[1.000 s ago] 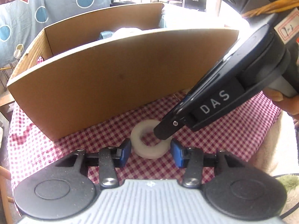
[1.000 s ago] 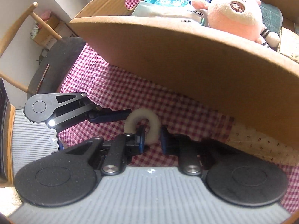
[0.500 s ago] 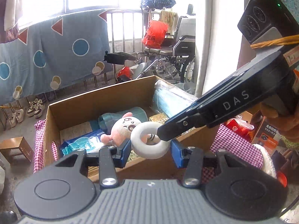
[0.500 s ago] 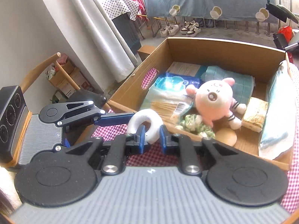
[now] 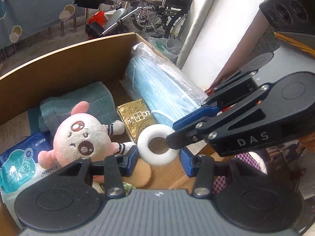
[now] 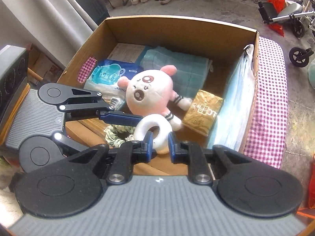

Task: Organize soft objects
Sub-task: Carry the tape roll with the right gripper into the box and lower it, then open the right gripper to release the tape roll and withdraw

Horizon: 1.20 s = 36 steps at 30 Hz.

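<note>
A white foam ring [image 5: 157,147] [image 6: 155,131] hangs over the open cardboard box [image 5: 65,63] [image 6: 177,27]. My right gripper [image 6: 159,144] is shut on the ring's near edge. My left gripper [image 5: 158,158] is open, its blue fingers on either side of the ring without pressing it. It also shows in the right wrist view, with one blue finger [image 6: 120,119] reaching in from the left to the ring. In the box lie a pink plush toy [image 5: 84,137] [image 6: 149,90], a teal towel [image 6: 177,70], a wipes pack [image 6: 110,74], a gold packet [image 6: 202,112] and a bag of blue masks [image 5: 157,84].
The box stands on a red checked cloth [image 6: 269,102]. A knotted rope toy [image 6: 116,133] lies in the box's near corner. A wheelchair [image 5: 157,5] and railing stand beyond the box. A curtain [image 6: 49,9] hangs at the left.
Both grippers have lifted the ring from the cloth in front of the box, up over its near wall, and now hold it above the box's inside.
</note>
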Tool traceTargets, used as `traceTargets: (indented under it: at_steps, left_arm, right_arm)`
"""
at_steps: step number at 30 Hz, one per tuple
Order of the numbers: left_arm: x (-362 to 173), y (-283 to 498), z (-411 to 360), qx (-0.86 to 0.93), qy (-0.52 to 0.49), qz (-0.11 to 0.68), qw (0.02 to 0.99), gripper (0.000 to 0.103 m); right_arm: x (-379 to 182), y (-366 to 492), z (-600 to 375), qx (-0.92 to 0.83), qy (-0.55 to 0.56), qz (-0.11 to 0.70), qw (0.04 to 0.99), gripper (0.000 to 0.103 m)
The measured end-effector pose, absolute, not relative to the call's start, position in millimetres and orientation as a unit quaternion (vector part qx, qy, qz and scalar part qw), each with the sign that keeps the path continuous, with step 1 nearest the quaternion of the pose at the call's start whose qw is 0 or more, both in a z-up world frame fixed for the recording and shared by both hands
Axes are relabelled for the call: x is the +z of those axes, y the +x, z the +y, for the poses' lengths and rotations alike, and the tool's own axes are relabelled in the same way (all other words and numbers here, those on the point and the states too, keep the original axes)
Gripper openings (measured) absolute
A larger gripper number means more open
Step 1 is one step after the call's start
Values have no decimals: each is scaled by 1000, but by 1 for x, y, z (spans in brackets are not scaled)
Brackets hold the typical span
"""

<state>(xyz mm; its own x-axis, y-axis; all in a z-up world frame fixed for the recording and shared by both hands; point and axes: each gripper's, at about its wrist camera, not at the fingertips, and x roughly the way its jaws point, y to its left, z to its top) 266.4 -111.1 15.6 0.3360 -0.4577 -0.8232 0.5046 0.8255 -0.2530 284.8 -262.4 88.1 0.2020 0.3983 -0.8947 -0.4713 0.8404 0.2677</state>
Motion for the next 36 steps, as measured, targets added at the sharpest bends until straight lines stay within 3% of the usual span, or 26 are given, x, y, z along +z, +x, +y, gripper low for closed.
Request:
traceTargets:
  at_steps: [9,11,15,27,30,32,35,36]
  left_arm:
    - [-9,294,-131,-299,9,544,784,48]
    - [-12,295,-133,-299,7,554,777,60]
    - [-15,298,-131,-293,3,557,777,62]
    - [37,262,-91,-255,-3,481,839,75]
    - [67,235,-72,-234,4,441,866,89]
    - [84,219,-59,-214,14,415,884,101]
    - [106,194,-39,-173,25,376,910,103]
    - [113,186,-32,-163,26,369,915,103]
  right_arm:
    - [54,312,-268,280,-80,596,749,16]
    - [50,316,-267,280,-87,599,745,16]
    - [49,319,-265,283,-103,596,744,16]
    - [78,310,-281,285,-43,551,783,21]
    - [101,297,-290,286,-3,517,807,38]
    - [120,280,-295,288,20,479,829,65]
    - [145,247,-303,294,59,421,856,83]
    - [150,237,-305,296,74,406,861,85]
